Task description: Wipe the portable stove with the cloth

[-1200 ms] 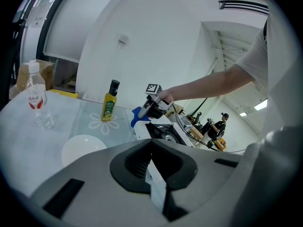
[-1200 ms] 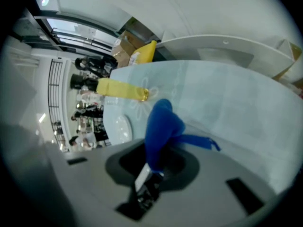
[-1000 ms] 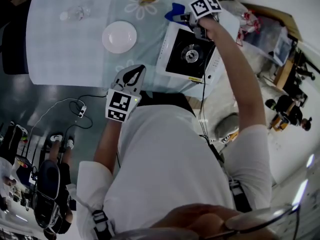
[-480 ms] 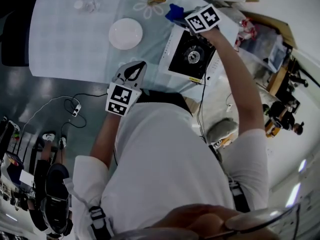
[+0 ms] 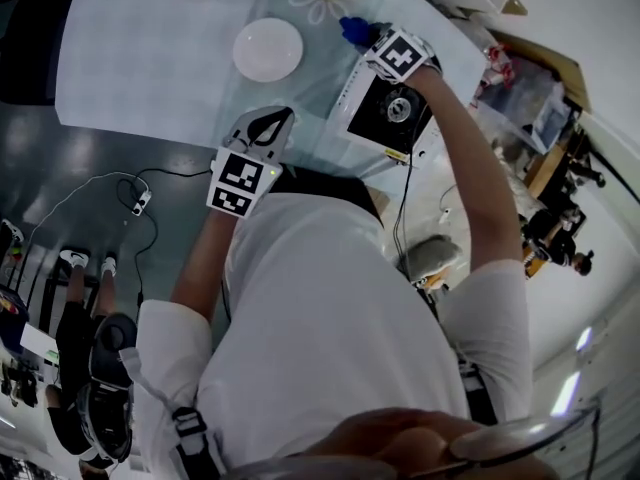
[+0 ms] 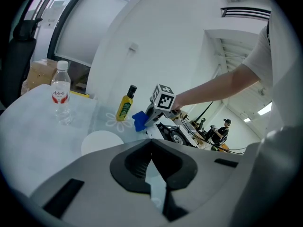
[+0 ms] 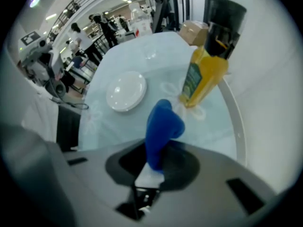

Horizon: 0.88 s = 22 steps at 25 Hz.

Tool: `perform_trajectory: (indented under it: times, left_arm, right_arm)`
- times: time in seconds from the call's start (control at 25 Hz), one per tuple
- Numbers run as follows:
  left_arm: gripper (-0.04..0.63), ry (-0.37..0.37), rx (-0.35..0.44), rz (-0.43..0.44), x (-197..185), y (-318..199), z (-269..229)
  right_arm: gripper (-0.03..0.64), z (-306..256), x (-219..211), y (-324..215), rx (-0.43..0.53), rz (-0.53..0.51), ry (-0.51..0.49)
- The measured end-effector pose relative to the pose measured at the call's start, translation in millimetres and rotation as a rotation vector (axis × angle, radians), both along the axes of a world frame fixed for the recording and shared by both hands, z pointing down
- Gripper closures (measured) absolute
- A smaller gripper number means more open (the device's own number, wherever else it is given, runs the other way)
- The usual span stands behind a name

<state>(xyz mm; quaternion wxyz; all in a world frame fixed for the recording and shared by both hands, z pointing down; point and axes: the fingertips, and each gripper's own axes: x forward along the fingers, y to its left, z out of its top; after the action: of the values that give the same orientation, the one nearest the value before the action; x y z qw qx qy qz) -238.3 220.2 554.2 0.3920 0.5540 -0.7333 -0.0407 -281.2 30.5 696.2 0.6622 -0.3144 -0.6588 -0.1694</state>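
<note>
Right gripper view: cloth (image 7: pixel 162 124) juts lengthwise forward from right gripper (image 7: pixel 150 175).

Head view looks steeply down; all views share the plate (image 5: pixel 267 49).

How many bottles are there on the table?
2. The clear water bottle is at the left gripper view's far left; the yellow bottle is right by the blue cloth. Others may be out of view.
</note>
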Motion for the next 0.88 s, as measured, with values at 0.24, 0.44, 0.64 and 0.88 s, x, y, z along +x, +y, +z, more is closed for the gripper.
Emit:
perform_trajectory:
  times: [0.24,0.44,0.64,0.88]
  left_arm:
    - [0.565,0.012,-0.001,-0.028,-2,12,8]
    - [0.565,0.013,0.010,-0.030,-1,10,8]
    - [0.565,0.008,0.017,-0.029,-5,12,4]
    - [0.565,0.005,0.025,-0.041,-3,12,1]
  right_arm:
    - [0.538,5,13,-2,0.037,0.039,-0.014]
    - [0.538,4,20,4,0.030,0.071,-0.017]
    - [0.538,1,27,15,0.027,0.083,-0.016]
    - [0.538,-1,50,36,0.003,0.063,-0.002]
